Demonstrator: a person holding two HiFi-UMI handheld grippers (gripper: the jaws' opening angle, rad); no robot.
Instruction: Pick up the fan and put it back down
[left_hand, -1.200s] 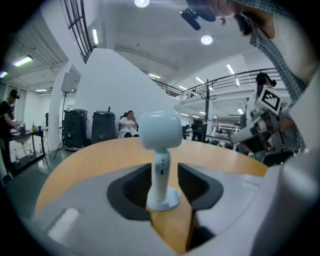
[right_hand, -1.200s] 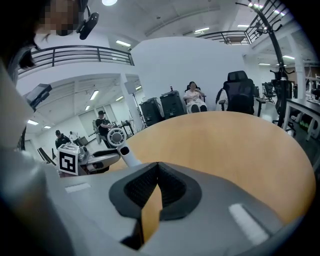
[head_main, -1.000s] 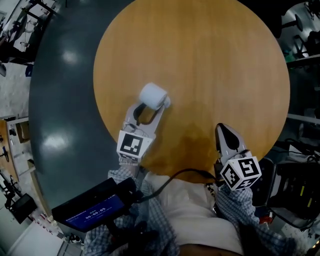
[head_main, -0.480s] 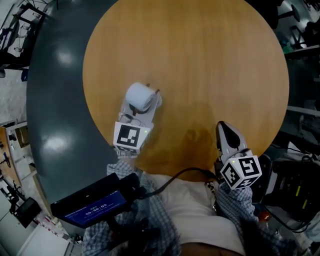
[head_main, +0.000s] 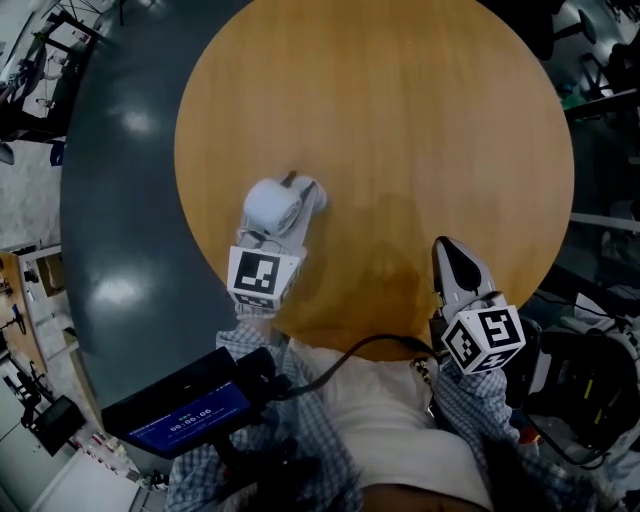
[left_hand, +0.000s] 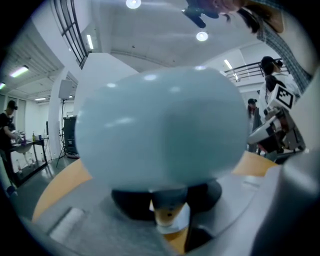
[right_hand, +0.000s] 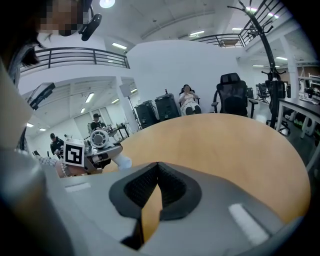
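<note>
A small white fan with a rounded head stands near the left edge of the round wooden table. My left gripper reaches in from the near side. Its jaws have just been closing and now grip the fan low down. In the left gripper view the fan's pale head fills the picture, and the dark pads squeeze its narrow neck. My right gripper rests shut and empty over the table's near edge, well right of the fan. In the right gripper view its pads meet at the tip.
A black device with a blue screen hangs at the person's waist, and a cable runs from it. Dark grey floor surrounds the table. An office chair, a coat stand and several people stand beyond the far edge.
The left gripper slid forward around the fan and its jaws narrowed onto it. The right gripper has barely shifted.
</note>
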